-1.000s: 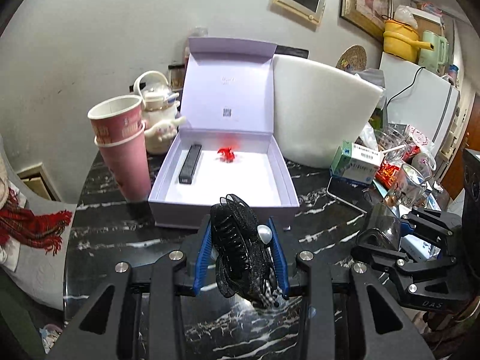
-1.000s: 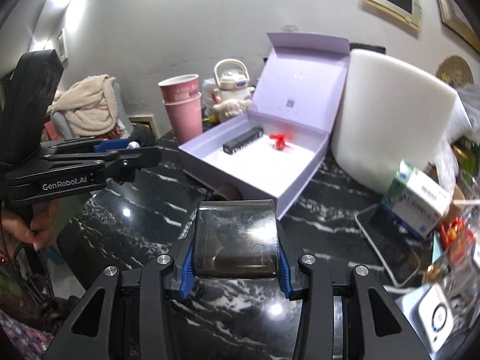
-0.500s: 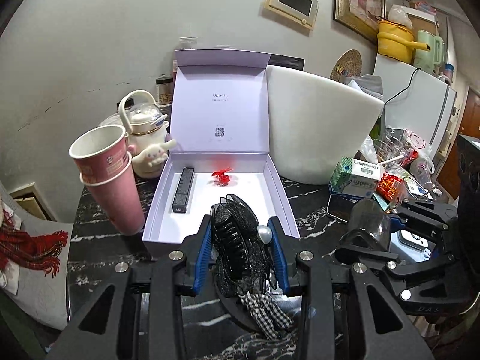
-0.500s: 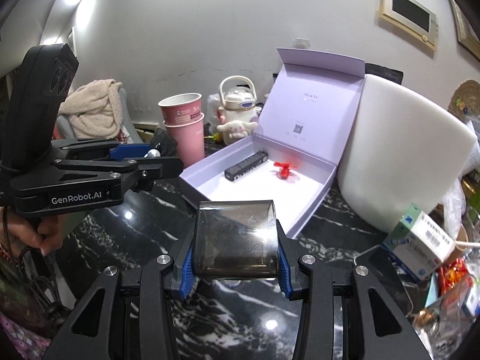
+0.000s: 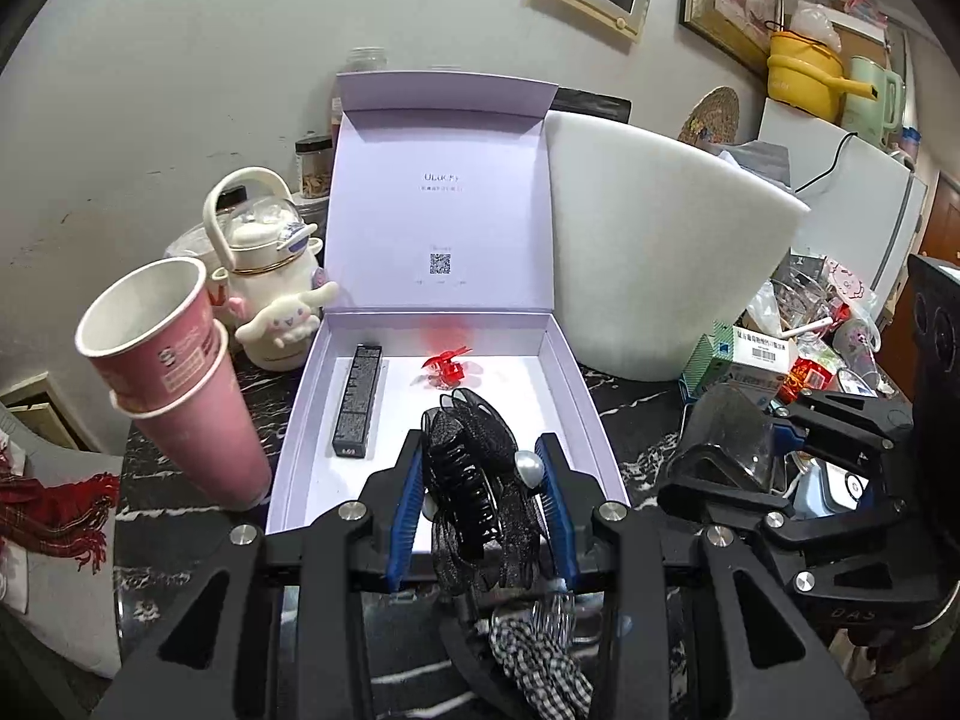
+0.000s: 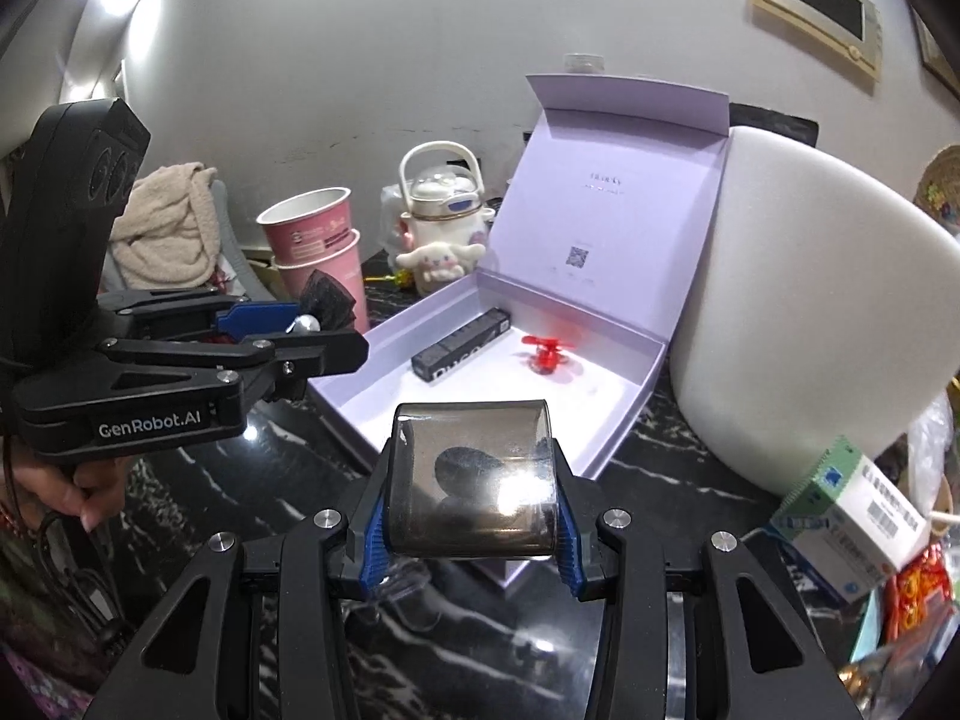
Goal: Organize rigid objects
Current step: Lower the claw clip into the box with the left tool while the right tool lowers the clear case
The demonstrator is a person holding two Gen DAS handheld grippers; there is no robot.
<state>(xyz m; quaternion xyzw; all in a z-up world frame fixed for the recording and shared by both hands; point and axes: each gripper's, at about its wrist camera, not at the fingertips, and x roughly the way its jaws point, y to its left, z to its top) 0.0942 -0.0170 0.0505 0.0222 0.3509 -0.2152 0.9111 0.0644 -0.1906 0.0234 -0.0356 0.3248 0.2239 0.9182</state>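
An open lilac box [image 5: 573, 384] [image 6: 627, 417] stands on the black marble table, lid upright. Inside lie a black stick-shaped case [image 5: 359, 399] [image 6: 461, 351] and a small red hair clip [image 5: 445, 366] [image 6: 543, 354]. My left gripper [image 5: 480, 480] is shut on a black mesh hair claw with a pearl [image 5: 474, 480], held over the box's near edge. My right gripper [image 6: 471, 480] is shut on a smoky transparent case [image 6: 471, 477] [image 5: 729, 432], held just before the box's near corner.
Stacked pink paper cups [image 5: 174, 372] stand left of the box, with a white teapot and plush [image 5: 270, 276] behind. A white foam block [image 5: 654, 252] stands to the right, then a medicine box [image 5: 747, 354] and clutter. A checked fabric piece [image 5: 534, 654] lies under the left gripper.
Both grippers have risen and moved toward the box with their objects. The hair claw is now over the box's near edge; the smoky case is at its near corner.
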